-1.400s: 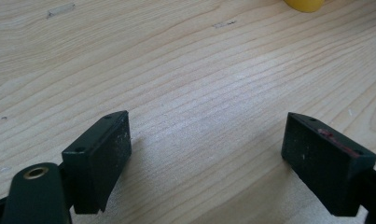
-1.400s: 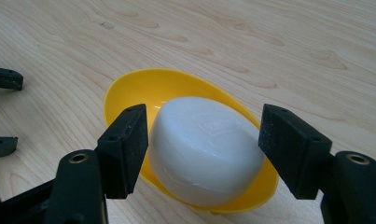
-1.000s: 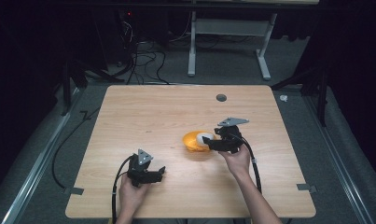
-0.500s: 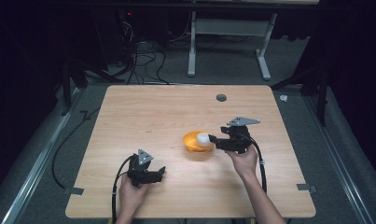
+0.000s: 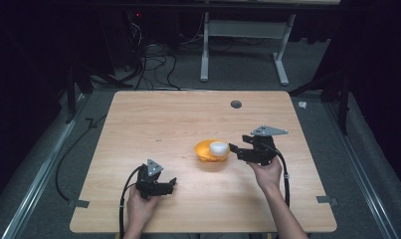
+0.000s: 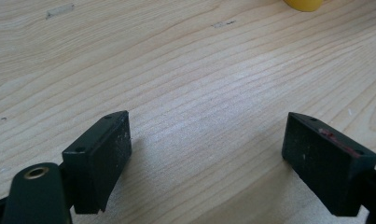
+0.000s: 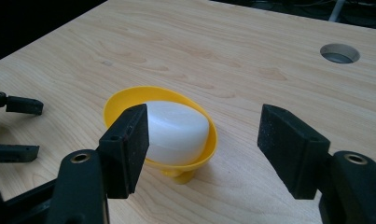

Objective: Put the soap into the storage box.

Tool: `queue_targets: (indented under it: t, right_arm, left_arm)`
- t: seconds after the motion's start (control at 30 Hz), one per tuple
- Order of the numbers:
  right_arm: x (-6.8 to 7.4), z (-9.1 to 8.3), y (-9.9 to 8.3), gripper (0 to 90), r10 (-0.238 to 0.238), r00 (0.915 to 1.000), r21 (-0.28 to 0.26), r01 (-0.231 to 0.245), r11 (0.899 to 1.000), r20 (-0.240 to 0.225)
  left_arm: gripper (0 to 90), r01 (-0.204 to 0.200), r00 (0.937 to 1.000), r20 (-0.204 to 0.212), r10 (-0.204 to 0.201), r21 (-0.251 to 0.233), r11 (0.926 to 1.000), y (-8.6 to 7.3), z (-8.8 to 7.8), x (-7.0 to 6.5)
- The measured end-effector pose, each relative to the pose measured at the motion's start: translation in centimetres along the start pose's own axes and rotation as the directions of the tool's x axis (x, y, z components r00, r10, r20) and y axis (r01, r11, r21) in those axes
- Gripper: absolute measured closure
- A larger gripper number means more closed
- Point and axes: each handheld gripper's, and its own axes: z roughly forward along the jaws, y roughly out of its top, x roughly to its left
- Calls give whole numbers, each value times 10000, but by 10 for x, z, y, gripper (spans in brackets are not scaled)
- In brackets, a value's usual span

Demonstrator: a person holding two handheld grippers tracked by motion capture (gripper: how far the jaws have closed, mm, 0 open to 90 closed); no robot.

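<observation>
A small yellow bowl (image 5: 203, 150) stands in the middle of the wooden table, with a white rounded block (image 5: 218, 147) resting in it. My right gripper (image 5: 233, 150) hovers just right of the bowl, pointing left at it. In the right gripper view the jaws (image 7: 204, 149) stand apart with nothing between them and have just opened a little; the bowl (image 7: 129, 93) and the block (image 7: 176, 126) lie just beyond the left jaw. My left gripper (image 5: 173, 183) sits near the front edge, open over bare wood (image 6: 206, 158), the bowl's edge (image 6: 302, 3) far ahead.
The table (image 5: 153, 119) has a round cable hole (image 5: 236, 104) at the back right, also seen in the right gripper view (image 7: 339, 52). Tape tabs mark the front corners. Cables trail from both grippers over the front edge. The left gripper's jaws (image 7: 17, 126) show at far left.
My right gripper has drawn back to the right, away from the bowl, leaving the white block in it. The left hand has stayed put.
</observation>
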Motion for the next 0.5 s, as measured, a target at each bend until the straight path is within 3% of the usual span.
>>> queue_targets:
  t: [0.5]
  right_arm:
    - [-8,-18,-6,347,139,9997,-318,-133,9994,208]
  left_arm:
    - [161,0,10000,-2,0,0,10000,0,0,0]
